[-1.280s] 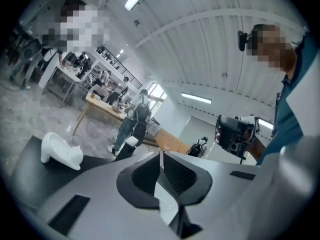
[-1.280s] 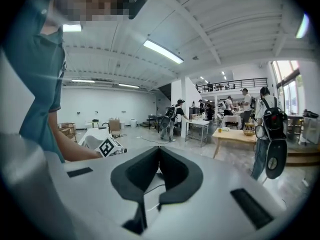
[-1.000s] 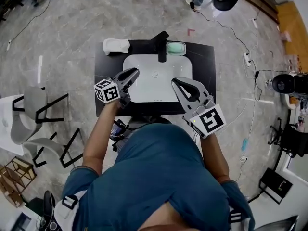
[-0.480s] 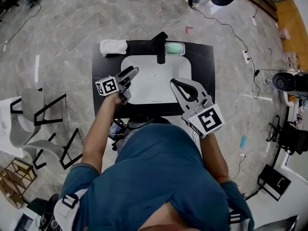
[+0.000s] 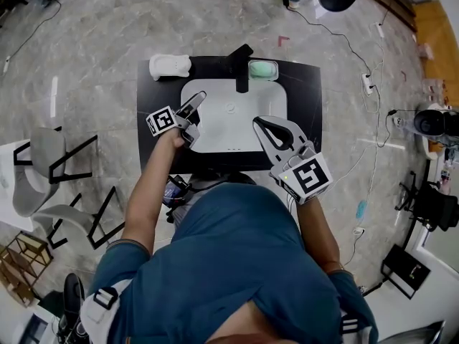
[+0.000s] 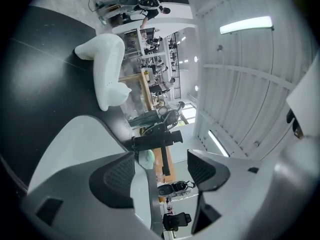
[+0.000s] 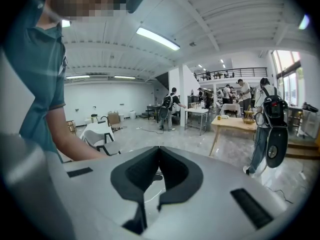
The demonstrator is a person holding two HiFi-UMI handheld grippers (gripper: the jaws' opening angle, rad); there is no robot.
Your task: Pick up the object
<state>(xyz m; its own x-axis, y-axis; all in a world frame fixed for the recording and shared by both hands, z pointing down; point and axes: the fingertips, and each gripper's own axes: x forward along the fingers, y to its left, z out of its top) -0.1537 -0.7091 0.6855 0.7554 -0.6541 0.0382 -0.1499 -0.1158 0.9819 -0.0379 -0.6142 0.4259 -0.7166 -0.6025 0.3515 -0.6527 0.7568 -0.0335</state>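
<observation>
1. White, rounded object [image 5: 170, 66] [image 6: 105, 69] at the 11 o'clock corner of a black table [image 5: 154, 102], lying free and well apart from both grippers.
2. Toward 5 o'clock from it, left gripper [image 5: 195, 103] [image 6: 160, 170] over the 9 o'clock rim of a white basin [image 5: 237, 131], rolled on its side and aimed toward 1 o'clock. Jaws wide apart, just been opening, nothing between the pads.
3. Seen from the left gripper view, same object up at 11 o'clock, off the line of the jaws.
4. At the basin's 12 o'clock edge, black faucet [image 5: 242, 67]; at 3 o'clock just beside it, pale green dish [image 5: 262, 70].
5. At the basin's 4 o'clock edge, right gripper [image 5: 262, 124] [image 7: 159, 156], jaw tips together, empty.
6. Around the table, grey marbled floor [image 5: 107, 20]; grey chair [image 5: 50, 170] out at 8 o'clock.
</observation>
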